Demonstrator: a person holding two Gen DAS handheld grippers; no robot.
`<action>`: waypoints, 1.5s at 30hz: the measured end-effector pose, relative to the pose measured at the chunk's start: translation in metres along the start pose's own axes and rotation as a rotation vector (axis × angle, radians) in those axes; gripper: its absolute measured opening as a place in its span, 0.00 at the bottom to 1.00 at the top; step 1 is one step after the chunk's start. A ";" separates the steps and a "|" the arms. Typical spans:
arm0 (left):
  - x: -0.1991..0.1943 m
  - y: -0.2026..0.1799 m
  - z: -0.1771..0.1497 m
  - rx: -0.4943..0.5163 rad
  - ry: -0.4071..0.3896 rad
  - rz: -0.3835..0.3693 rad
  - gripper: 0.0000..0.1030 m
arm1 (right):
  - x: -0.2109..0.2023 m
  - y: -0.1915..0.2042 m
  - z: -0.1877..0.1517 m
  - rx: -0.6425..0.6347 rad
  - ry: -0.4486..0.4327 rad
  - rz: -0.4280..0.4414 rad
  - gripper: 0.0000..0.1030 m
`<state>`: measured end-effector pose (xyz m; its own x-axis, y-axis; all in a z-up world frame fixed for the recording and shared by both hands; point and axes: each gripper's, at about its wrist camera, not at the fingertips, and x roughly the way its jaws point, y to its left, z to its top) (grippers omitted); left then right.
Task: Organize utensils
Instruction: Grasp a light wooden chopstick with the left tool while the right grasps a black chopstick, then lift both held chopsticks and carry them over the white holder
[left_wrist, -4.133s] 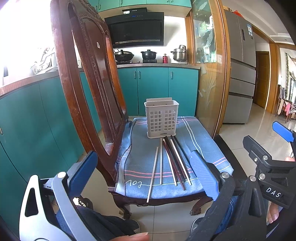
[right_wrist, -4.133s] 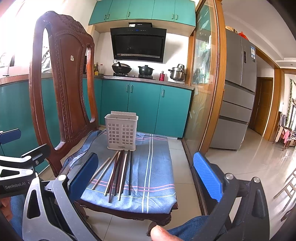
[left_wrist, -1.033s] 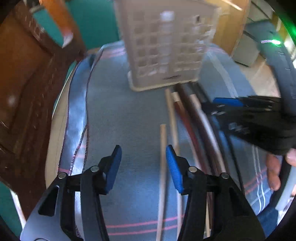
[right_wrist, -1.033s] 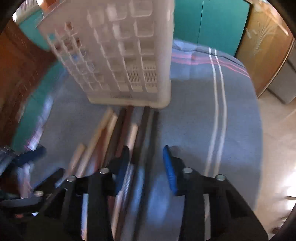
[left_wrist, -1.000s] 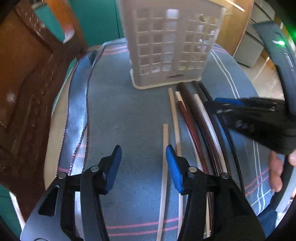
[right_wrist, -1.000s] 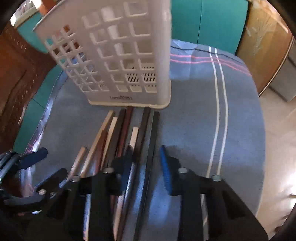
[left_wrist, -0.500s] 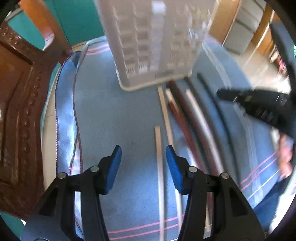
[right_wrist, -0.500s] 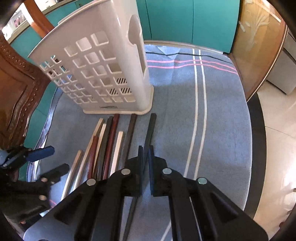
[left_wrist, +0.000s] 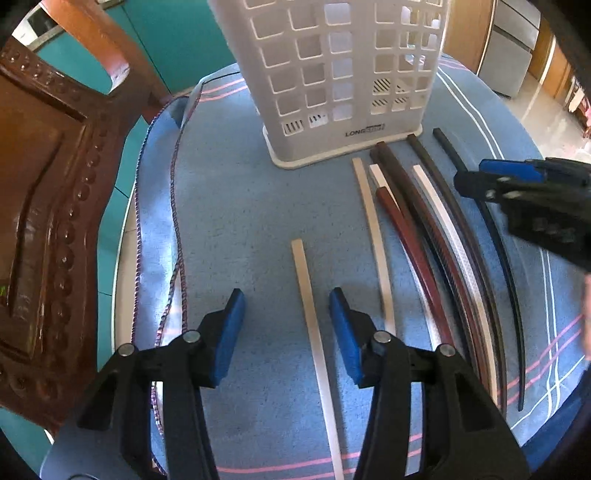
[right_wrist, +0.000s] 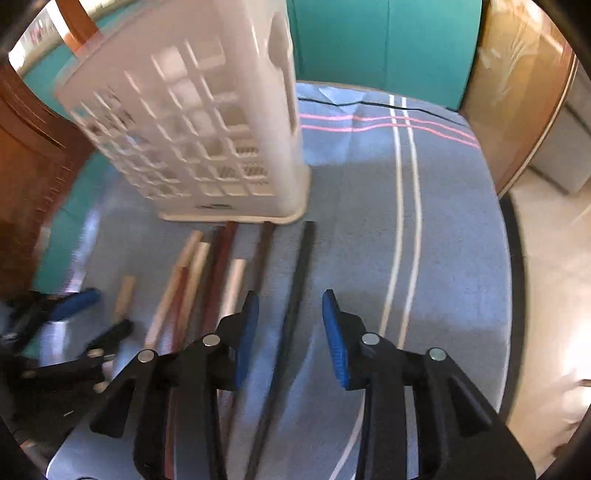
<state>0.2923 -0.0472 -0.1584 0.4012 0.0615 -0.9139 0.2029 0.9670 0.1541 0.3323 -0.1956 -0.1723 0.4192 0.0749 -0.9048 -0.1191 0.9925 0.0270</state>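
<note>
On blue cloth (left_wrist: 229, 206) | left gripper (left_wrist: 286, 321) wide astride pale chopstick (left_wrist: 308, 306) | right gripper (right_wrist: 288, 325) wide (black chopstick (right_wrist: 301, 280) between)

My left gripper (left_wrist: 286, 325) is black plastic, its two angular fingers tipped with flat blue pads (left_wrist: 229, 334) and pinned by round silver screws. My right gripper (right_wrist: 290, 334) matches it: black linkage arms, ribbed blue pads (right_wrist: 334, 339), and shiny screw heads at the joints.

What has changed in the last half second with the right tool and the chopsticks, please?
The right tool, shut on the black chopstick half a second ago, has opened; the chopstick lies on the blue cloth. The left tool stays open around the pale chopstick; the white basket is unmoved.
</note>
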 end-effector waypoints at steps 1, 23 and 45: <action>0.000 0.001 0.001 -0.011 0.002 -0.011 0.47 | 0.002 0.002 0.001 -0.023 -0.017 -0.038 0.35; -0.080 -0.030 -0.012 -0.006 -0.261 -0.092 0.07 | -0.091 -0.005 0.003 0.042 -0.250 0.120 0.06; -0.288 0.040 0.020 -0.160 -0.778 -0.166 0.07 | -0.283 -0.027 0.031 0.152 -0.737 0.287 0.07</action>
<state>0.2027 -0.0308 0.1182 0.8953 -0.2183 -0.3883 0.2076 0.9757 -0.0698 0.2450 -0.2406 0.0960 0.8831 0.3209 -0.3422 -0.2109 0.9231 0.3216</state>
